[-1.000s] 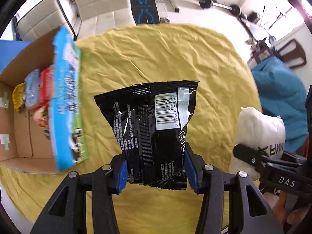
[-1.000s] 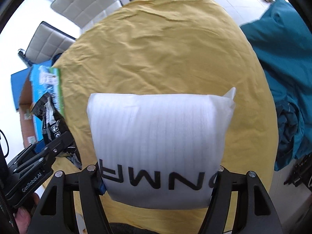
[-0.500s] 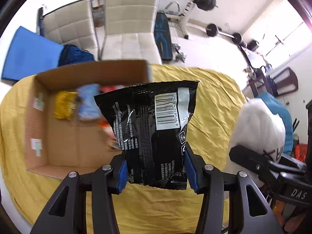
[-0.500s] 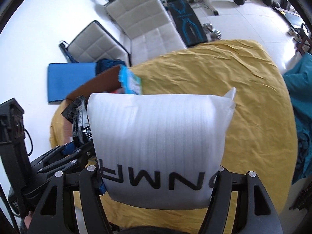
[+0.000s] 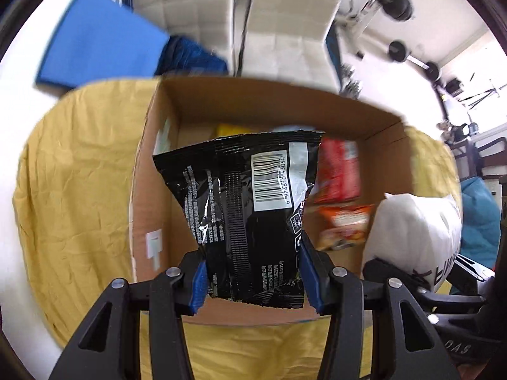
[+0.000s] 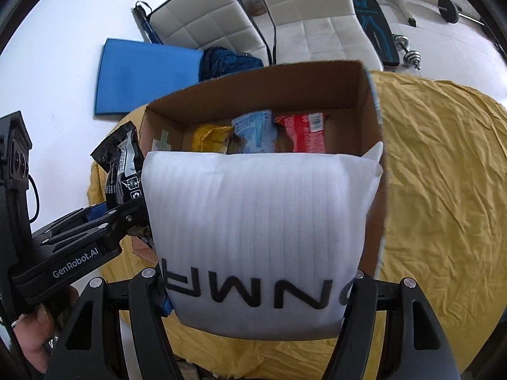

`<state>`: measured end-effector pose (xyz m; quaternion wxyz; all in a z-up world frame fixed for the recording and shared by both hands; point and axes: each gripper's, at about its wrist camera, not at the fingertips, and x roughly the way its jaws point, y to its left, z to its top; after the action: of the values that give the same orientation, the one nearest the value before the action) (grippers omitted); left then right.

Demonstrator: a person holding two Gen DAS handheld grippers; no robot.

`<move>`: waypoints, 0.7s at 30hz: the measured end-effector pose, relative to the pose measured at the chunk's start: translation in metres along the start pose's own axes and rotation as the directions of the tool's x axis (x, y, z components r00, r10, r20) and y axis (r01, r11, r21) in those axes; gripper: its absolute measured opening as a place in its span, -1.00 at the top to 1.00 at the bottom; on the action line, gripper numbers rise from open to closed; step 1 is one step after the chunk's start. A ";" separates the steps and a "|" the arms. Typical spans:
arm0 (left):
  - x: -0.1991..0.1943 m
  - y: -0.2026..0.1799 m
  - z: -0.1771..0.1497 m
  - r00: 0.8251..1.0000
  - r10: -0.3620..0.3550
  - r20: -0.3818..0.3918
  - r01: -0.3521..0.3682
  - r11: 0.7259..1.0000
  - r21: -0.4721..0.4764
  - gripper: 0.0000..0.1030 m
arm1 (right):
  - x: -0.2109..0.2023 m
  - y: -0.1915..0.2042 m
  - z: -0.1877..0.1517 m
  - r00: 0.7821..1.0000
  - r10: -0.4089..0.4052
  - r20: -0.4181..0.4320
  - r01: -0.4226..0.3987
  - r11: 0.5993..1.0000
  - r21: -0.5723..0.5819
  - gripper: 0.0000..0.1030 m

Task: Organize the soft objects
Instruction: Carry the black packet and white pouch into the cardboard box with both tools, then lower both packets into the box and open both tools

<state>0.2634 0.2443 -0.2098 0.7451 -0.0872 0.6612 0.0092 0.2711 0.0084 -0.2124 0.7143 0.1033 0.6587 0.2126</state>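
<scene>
My left gripper [image 5: 253, 281] is shut on a black snack bag [image 5: 247, 209] with a white barcode and holds it above the near side of an open cardboard box [image 5: 142, 171]. My right gripper [image 6: 256, 297] is shut on a white foam pouch [image 6: 259, 221] with black letters, held over the box's near edge [image 6: 370, 101]. The pouch also shows at the right of the left wrist view [image 5: 415, 231]. The black bag and left gripper [image 6: 104, 218] show at the left of the right wrist view. The box holds yellow [image 6: 210, 137], light blue [image 6: 253, 133] and red [image 6: 304, 133] packets.
The box stands on a table under a wrinkled yellow cloth [image 6: 443, 174]. Two white padded chairs [image 6: 304, 22] stand behind the table, with a blue mat [image 6: 142, 72] and a dark blue cloth [image 6: 228, 61] beside them. Gym weights [image 6: 450, 9] lie on the floor farther back.
Both grippers have swung left with their loads, from over the bare yellow cloth to over the open box. The box now fills the middle of both views.
</scene>
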 end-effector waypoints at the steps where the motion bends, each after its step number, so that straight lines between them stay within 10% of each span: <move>1: 0.013 0.010 0.002 0.999 -0.011 -0.036 0.010 1.000 -0.013 0.10 | 0.016 0.008 0.003 1.000 -0.005 -0.022 0.005 1.000 -0.003 -0.38; 8: 0.075 0.041 0.010 0.969 -0.110 -0.219 0.098 0.993 -0.066 0.10 | 0.106 0.027 0.009 0.987 -0.039 -0.156 0.041 0.999 0.009 -0.38; 21: 0.143 0.037 0.006 0.917 -0.089 -0.389 0.095 0.996 -0.004 0.07 | 0.166 0.029 0.002 0.964 -0.131 -0.230 0.139 0.990 0.019 -0.42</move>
<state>0.2828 0.2669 -0.3543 0.5991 -0.1128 0.7912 -0.0480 0.2750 0.1076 -0.3490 0.6447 0.0455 0.7457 0.1621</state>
